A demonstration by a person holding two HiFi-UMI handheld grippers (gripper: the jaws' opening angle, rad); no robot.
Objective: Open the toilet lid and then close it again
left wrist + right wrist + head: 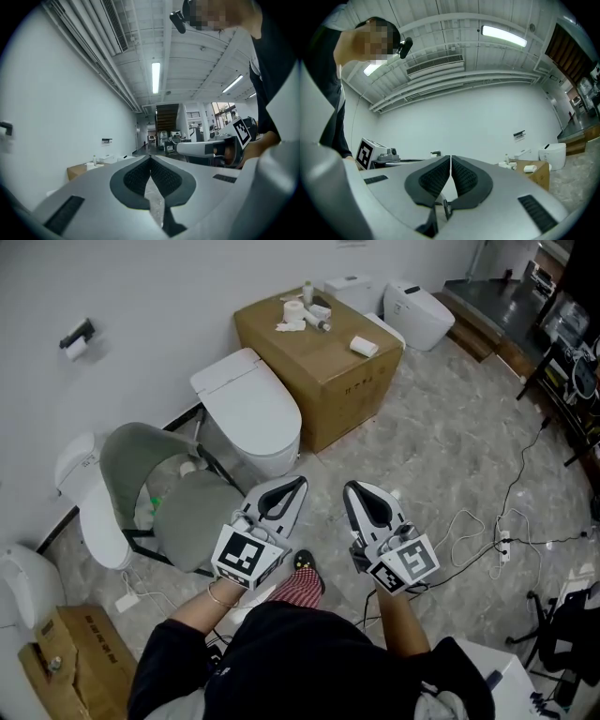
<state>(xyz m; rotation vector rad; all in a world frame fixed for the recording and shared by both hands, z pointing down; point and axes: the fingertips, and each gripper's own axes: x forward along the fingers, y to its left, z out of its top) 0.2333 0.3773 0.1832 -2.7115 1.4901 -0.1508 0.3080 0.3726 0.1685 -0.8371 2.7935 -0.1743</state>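
Note:
In the head view the white toilet [246, 409] stands against the wall with its lid down. Both grippers are held up in front of the person, well short of the toilet and pointing level across the room. My left gripper [298, 484] is shut with nothing between its jaws, its tips about a hand's width from the toilet bowl's front in the picture. My right gripper [352, 488] is also shut and empty, beside it over the floor. In the gripper views the left gripper [150, 157] and right gripper [450, 157] each show dark pads pressed together.
A grey chair [178, 498] stands left of the toilet, close under my left gripper. A cardboard box [323, 352] with small items stands right of the toilet. Other toilets [417, 310] line the walls. Cables and a power strip [502, 545] lie on the floor at right.

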